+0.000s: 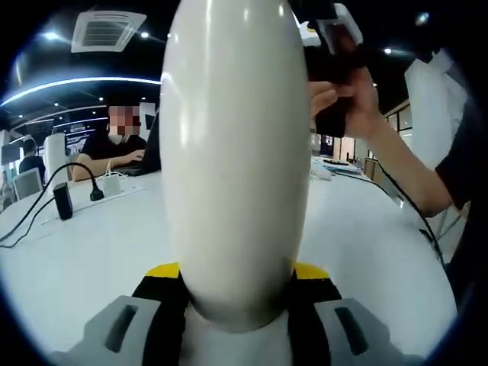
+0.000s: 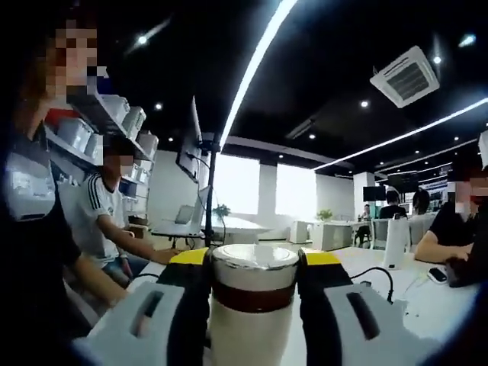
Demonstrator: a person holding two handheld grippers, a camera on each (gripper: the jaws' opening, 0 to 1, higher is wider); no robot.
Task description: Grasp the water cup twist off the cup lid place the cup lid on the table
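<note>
The white water cup [image 1: 236,152] stands tall and close in the left gripper view, above the white table [image 1: 76,259]. My left gripper [image 1: 238,273] is shut on its lower body, with a yellow-tipped jaw on each side. At the cup's top right, a person's hand [image 1: 347,95] holds my right gripper [image 1: 335,61]. In the right gripper view, the silver cup lid [image 2: 254,274] with its brown band sits atop the white cup body [image 2: 252,335]. My right gripper [image 2: 254,263] is shut on the lid from both sides.
A black adapter with a cable [image 1: 62,200] lies on the table at the left, and a person [image 1: 114,145] works at a laptop behind it. Other seated people [image 2: 107,221], a white bottle [image 2: 395,242] and a phone [image 2: 437,274] show around the long table [image 2: 427,305].
</note>
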